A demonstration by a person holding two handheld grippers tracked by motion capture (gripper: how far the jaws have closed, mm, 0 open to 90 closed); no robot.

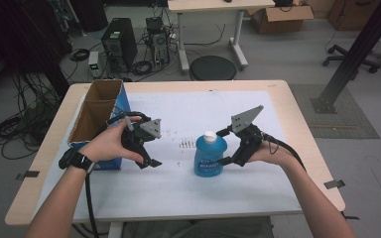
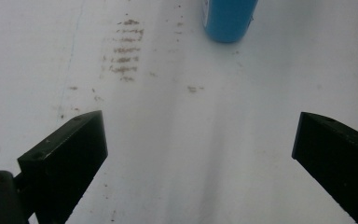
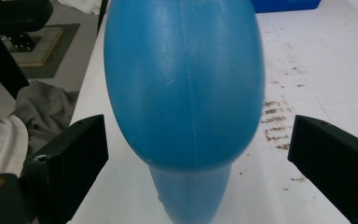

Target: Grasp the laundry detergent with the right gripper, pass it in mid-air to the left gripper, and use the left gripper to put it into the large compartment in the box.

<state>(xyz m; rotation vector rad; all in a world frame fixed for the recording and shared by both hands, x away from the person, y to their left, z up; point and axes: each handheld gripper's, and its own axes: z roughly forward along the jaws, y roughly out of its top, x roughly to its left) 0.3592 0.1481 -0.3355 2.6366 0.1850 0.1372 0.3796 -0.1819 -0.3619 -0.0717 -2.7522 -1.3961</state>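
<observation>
A blue plastic bottle [image 1: 210, 156] with a white cap [image 1: 209, 136] stands upright on the white mat [image 1: 178, 188] near the table's middle. My right gripper [image 1: 224, 147] is open just to its right, one jaw high and one low beside the bottle's flank. In the right gripper view the bottle [image 3: 184, 84] lies between the wide-apart jaws of the right gripper [image 3: 198, 140], with a gap on each side. My left gripper [image 1: 151, 148] is open to the bottle's left and holds nothing. The left gripper [image 2: 198, 140] looks over bare mat, with the bottle's base [image 2: 228, 21] farther off.
An open cardboard box [image 1: 99, 111] with blue sides stands at the table's left edge, just behind my left hand. Brown smudges [image 1: 186, 144] mark the mat between the grippers. Beyond the table are computer towers [image 1: 120, 44], cables and a round stool [image 1: 212, 68].
</observation>
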